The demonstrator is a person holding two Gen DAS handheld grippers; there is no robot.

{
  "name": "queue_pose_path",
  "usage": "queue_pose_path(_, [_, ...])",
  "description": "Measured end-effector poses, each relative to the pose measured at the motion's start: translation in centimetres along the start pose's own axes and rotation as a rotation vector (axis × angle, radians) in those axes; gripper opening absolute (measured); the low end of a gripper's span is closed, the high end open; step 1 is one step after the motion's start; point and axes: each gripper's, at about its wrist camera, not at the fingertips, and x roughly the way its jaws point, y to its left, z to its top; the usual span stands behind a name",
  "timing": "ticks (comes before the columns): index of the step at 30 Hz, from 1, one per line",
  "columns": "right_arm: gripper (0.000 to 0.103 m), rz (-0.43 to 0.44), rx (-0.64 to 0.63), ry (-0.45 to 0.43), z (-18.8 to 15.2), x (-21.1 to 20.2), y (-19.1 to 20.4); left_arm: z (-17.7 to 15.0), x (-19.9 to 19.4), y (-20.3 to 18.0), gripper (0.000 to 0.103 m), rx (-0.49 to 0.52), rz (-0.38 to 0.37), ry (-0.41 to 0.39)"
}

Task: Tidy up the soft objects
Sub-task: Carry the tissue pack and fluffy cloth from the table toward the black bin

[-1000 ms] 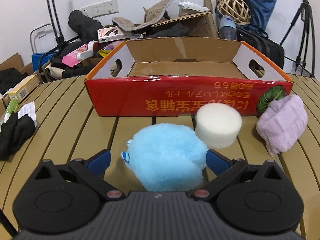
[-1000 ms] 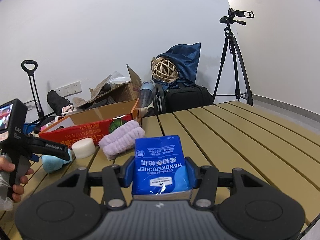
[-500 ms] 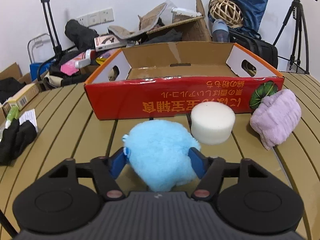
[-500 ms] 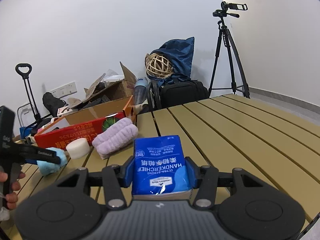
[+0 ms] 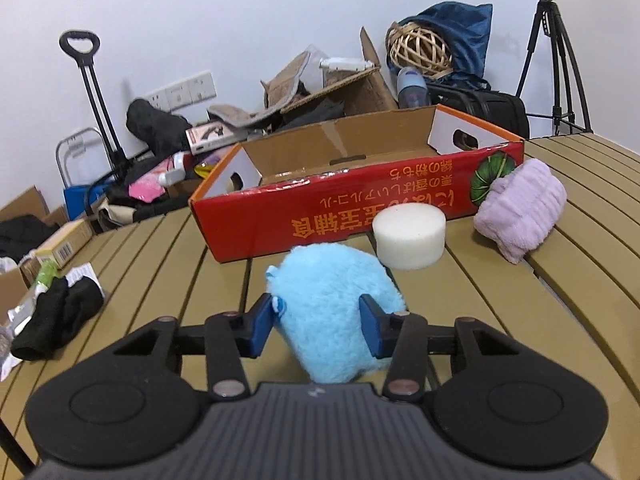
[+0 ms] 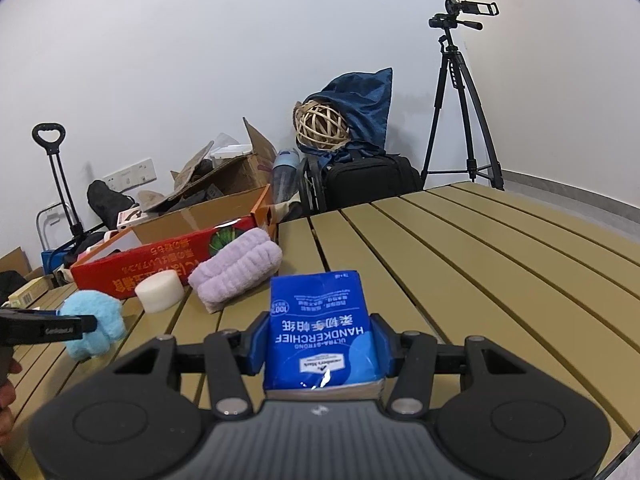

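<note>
So the left gripper point(image 5: 318, 322) has just been closing its jaws and now it's pinching the fluffy blue plush point(image 5: 334, 308), blue pads pressed into the fur on both sides, right in front of the red cardboard box point(image 5: 360, 208) on the slatted table point(image 5: 152, 264). The white foam puck point(image 5: 409, 237) sits just beside the plush against the box's front wall, and the rolled lilac towel point(image 5: 520, 210) is at the box's right front corner. The right gripper point(image 6: 322, 346) is clamped on a blue tissue pack point(image 6: 320, 328), off to the right of the box past the towel.
</note>
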Motion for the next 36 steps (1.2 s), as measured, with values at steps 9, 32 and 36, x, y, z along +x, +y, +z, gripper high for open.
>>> queue_pose_path(9, [0.05,0.018,-0.022,0.003,-0.3,0.0,1.0,-0.8,-2.7,-0.5,0.045,0.026,0.009,-0.089])
queue_pose_path(32, [0.05,0.11,-0.057,-0.063,0.4,-3.8,2.2,-1.8,-12.0,-1.5,0.045,0.002,-0.038,-0.221])
queue_pose_path(36, [0.05,0.148,-0.07,-0.089,0.4,-5.8,2.9,-2.2,-14.9,-1.4,0.045,-0.002,-0.042,-0.245])
